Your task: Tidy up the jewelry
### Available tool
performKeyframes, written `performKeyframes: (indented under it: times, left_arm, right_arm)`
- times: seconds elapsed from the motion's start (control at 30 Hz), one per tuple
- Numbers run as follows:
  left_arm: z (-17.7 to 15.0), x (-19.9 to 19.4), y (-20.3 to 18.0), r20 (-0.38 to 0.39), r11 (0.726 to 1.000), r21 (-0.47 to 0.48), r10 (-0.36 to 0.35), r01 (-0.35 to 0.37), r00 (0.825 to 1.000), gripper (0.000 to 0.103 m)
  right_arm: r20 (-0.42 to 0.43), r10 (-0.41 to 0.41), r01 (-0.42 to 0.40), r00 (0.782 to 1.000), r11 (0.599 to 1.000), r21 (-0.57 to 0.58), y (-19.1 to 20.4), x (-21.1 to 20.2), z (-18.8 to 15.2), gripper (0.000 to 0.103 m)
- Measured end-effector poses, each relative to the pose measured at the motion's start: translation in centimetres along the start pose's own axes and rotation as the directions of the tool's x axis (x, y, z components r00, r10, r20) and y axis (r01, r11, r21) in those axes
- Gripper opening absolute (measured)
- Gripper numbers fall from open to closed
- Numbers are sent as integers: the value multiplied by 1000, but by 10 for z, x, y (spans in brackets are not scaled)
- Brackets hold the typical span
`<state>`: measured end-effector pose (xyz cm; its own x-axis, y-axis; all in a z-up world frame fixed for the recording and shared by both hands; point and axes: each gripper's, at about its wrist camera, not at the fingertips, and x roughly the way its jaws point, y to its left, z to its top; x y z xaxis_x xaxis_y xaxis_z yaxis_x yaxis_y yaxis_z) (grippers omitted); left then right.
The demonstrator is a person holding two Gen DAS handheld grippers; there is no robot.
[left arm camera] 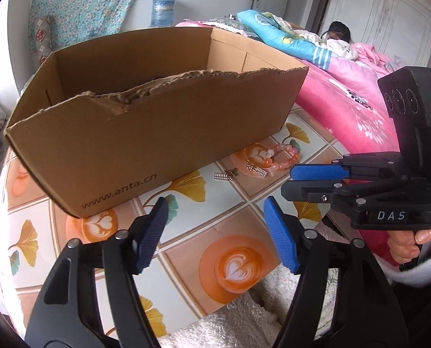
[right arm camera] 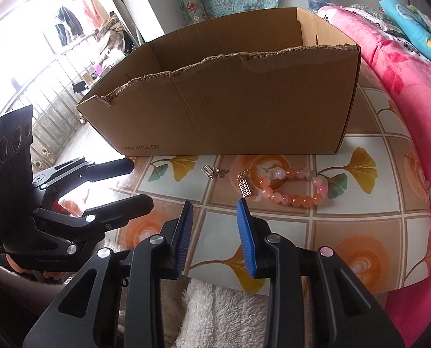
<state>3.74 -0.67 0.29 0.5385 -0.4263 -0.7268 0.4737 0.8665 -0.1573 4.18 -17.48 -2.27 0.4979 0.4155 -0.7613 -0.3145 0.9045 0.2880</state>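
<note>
A pink and orange bead bracelet (right arm camera: 291,187) with a small metal abacus charm (right arm camera: 244,188) lies on the patterned table in front of an open cardboard box (right arm camera: 230,110). A second small metal charm (right arm camera: 214,172) lies to its left. The left wrist view shows the bracelet (left arm camera: 276,159), the loose charm (left arm camera: 227,175) and the box (left arm camera: 146,142). My right gripper (right arm camera: 215,211) is open and empty, just short of the bracelet. My left gripper (left arm camera: 217,211) is open and empty, nearer the table's front edge. Each gripper shows in the other's view: the right (left arm camera: 288,179), the left (right arm camera: 140,184).
The table (right arm camera: 360,232) carries a tiled cloth with ginkgo leaves and latte cups. A pink bed (right arm camera: 418,101) presses against its right side, and a person (left arm camera: 337,36) lies on it. A white fleece (right arm camera: 215,313) lies at the front edge. A railing (right arm camera: 47,87) stands at the left.
</note>
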Motion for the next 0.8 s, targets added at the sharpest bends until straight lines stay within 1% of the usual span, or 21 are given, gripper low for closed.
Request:
performKeyframes:
  times: [0.03, 0.1, 0.13, 0.2, 0.27, 0.3, 0.5, 0.67, 0.8]
  left_arm:
    - [2, 5, -3, -9, 1000, 14, 6, -6, 1000, 56]
    - [6, 16, -7, -22, 999, 48, 18, -17, 1000, 44]
    - [8, 20, -10, -24, 998, 64, 22, -21, 999, 42]
    - [12, 27, -15, -28, 995, 96, 34, -31, 999, 36]
    - [15, 32, -19, -29, 992, 118, 39, -36, 999, 34]
    - [16, 35, -20, -31, 992, 122, 41, -37, 999, 31]
    - [21, 51, -20, -54, 990, 121, 76, -69, 996, 20]
    - [20, 57, -21, -64, 986, 136, 107, -98, 992, 19]
    - [20, 60, -23, -64, 984, 144, 111, -101, 992, 18]
  right_arm:
    - [-8, -2, 2, 1000, 1000, 0, -1, 2, -2, 28]
    - [-20, -2, 2, 1000, 1000, 4, -4, 7, -4, 25]
    - [-23, 1, -1, 1000, 1000, 7, -5, 8, -6, 25]
    - [-27, 6, -6, 1000, 1000, 10, -5, 11, -8, 24]
    - [-33, 12, -11, 999, 1000, 8, -5, 13, -10, 24]
    - [-36, 12, -12, 999, 1000, 7, -4, 15, -12, 24]
    - [-40, 24, -24, 999, 1000, -5, 0, 20, -16, 24]
    - [-38, 32, -32, 999, 999, -5, 2, 20, -18, 24]
    - [-37, 34, -34, 999, 999, -3, 3, 19, -19, 24]
